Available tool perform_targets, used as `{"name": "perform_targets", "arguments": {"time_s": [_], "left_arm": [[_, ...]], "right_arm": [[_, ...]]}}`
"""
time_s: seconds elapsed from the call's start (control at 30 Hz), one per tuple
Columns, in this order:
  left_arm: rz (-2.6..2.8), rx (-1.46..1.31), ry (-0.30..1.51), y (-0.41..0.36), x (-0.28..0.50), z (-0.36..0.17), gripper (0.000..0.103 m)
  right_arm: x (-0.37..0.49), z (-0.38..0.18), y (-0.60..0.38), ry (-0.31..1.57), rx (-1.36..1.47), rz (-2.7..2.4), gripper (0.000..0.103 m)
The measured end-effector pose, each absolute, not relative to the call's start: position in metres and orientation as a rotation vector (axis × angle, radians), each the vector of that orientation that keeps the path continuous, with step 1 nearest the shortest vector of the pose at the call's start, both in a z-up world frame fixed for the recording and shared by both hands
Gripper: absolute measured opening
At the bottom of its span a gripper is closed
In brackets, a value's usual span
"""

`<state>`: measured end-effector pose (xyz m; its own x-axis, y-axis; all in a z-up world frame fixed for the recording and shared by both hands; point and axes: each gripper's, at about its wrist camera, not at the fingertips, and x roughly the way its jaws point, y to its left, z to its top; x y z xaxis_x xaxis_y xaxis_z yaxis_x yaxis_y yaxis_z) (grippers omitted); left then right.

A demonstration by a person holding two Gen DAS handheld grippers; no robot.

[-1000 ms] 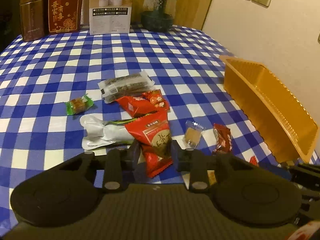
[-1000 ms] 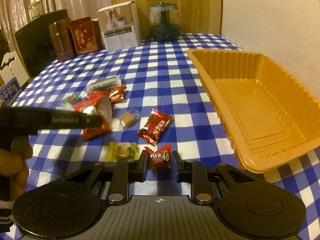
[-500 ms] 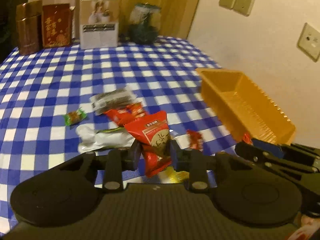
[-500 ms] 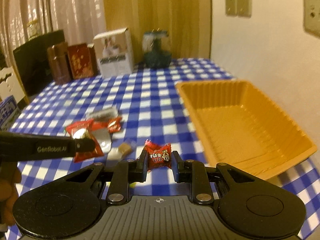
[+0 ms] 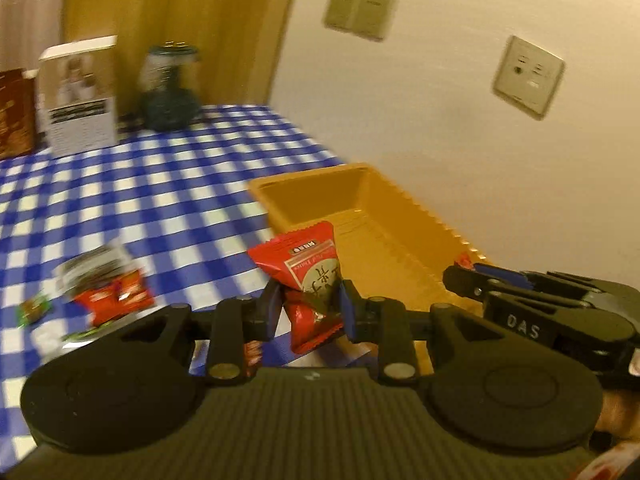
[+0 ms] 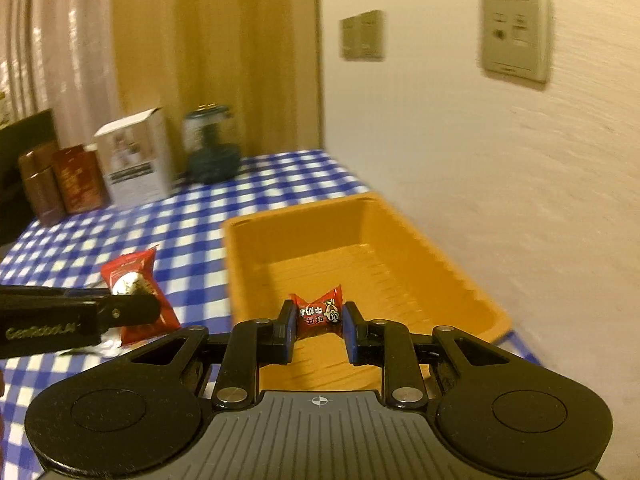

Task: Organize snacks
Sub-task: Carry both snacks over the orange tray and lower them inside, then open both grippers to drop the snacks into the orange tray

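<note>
My left gripper (image 5: pixel 309 304) is shut on a large red snack packet (image 5: pixel 310 276) and holds it in the air, near the left rim of the orange tray (image 5: pixel 404 240). My right gripper (image 6: pixel 319 320) is shut on a small red candy (image 6: pixel 319 314) and holds it above the near part of the orange tray (image 6: pixel 452 280), which looks empty. The left gripper (image 6: pixel 148 306) with its red packet (image 6: pixel 136 280) shows at the left of the right wrist view. The right gripper shows at the right of the left wrist view (image 5: pixel 464 276).
Several snacks (image 5: pixel 108 288) lie on the blue checked tablecloth (image 5: pixel 160 184) left of the tray. A white box (image 5: pixel 80 96), a dark glass jar (image 5: pixel 170 92) and brown tins (image 6: pixel 60 184) stand at the table's far edge. The wall with sockets (image 6: pixel 516 36) is right behind the tray.
Both grippers have risen and swung right toward the tray with their snacks. The right gripper's candy is now over the tray; the left packet is near its rim.
</note>
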<state>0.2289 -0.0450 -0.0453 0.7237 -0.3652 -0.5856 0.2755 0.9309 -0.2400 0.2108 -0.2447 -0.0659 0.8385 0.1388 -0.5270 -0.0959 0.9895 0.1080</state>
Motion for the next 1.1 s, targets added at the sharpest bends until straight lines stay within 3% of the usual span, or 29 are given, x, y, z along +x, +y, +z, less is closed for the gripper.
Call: {"name": "perform_targets", "arguments": {"time_s": [0.47,0.53,0.6,1.1], "left_arm": [[-0.503,-0.067,0.687,-0.106,0.261,-0.055,0.027],[-0.515,-0.061,0.682,-0.110,0.262,-0.056,0.030],[-0.502,-0.049,0.675,-0.110,0.263,-0.058,0.047],[-0.403,-0.052,0.669,-0.080,0.259,-0.057,0.049]], "right_arm": [[0.236,-0.073,-0.293,0.593,0.170,0.037,0.025],[0.237,-0.074,-0.294,0.598,0.172,0.034,0.025],[0.237,-0.074,-0.296,0.602,0.181,0.029,0.025],[0.234,-0.073,-0.290,0.604,0.186,0.035,0.025]]}}
